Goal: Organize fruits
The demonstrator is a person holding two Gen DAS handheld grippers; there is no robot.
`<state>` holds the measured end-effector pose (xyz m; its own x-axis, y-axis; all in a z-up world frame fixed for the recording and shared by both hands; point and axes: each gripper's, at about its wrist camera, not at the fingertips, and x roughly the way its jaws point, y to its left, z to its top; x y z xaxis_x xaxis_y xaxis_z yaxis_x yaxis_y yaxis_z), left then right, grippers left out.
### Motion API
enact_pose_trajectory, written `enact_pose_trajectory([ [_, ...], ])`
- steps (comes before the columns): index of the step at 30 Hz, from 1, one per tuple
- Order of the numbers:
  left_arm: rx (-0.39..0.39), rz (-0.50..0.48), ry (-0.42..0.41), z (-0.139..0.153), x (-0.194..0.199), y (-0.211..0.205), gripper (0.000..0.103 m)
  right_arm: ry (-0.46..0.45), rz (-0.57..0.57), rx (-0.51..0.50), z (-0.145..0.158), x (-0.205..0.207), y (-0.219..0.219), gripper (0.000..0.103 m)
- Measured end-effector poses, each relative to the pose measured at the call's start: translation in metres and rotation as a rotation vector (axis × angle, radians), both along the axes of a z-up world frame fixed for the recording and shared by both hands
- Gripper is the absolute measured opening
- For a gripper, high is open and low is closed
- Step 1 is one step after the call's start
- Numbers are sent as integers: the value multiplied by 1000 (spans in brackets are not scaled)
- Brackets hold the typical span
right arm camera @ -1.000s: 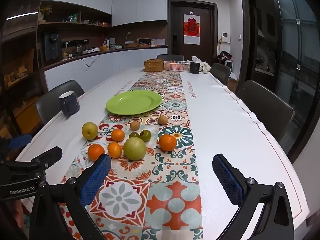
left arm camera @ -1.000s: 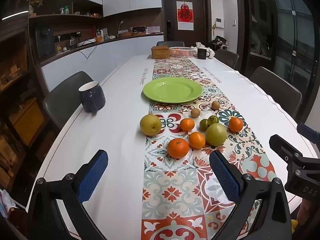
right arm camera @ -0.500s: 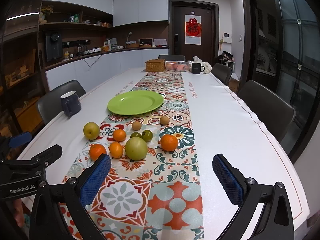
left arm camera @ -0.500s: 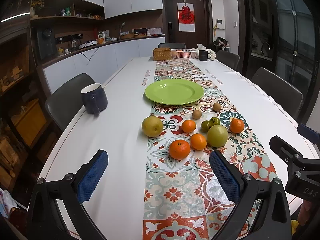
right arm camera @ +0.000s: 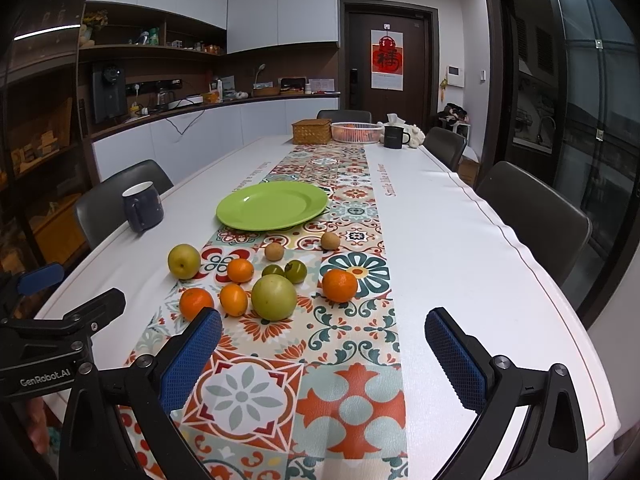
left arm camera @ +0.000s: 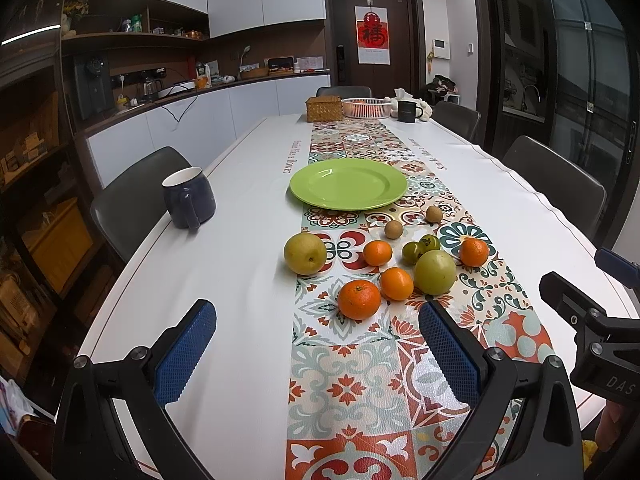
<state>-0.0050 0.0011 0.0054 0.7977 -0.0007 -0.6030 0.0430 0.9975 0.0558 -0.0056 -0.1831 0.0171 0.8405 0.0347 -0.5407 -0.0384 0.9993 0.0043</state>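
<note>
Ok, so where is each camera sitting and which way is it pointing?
Left wrist: on the left gripper, looking down the table at the fruit and plate; its open jaws show, plus the right gripper's body at right.
Right wrist: on the right gripper, same direction; open jaws, left gripper's body at left.
Shared: plate, mug, big green fruit.

Four oranges (left arm camera: 359, 299) lie on the patterned runner, with one yellow pear (left arm camera: 305, 253), one large green apple (left arm camera: 434, 272), two small green fruits (left arm camera: 412, 252) and two small brown ones (left arm camera: 393, 229). One green plate (left arm camera: 348, 184). Two dark mugs (left arm camera: 188, 197).
</note>
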Motion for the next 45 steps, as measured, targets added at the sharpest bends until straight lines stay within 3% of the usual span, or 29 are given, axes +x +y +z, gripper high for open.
enact_pose_trajectory([
  [45,1,4,1,4,3,5,103,1,10,-3,3,-1,3,102],
])
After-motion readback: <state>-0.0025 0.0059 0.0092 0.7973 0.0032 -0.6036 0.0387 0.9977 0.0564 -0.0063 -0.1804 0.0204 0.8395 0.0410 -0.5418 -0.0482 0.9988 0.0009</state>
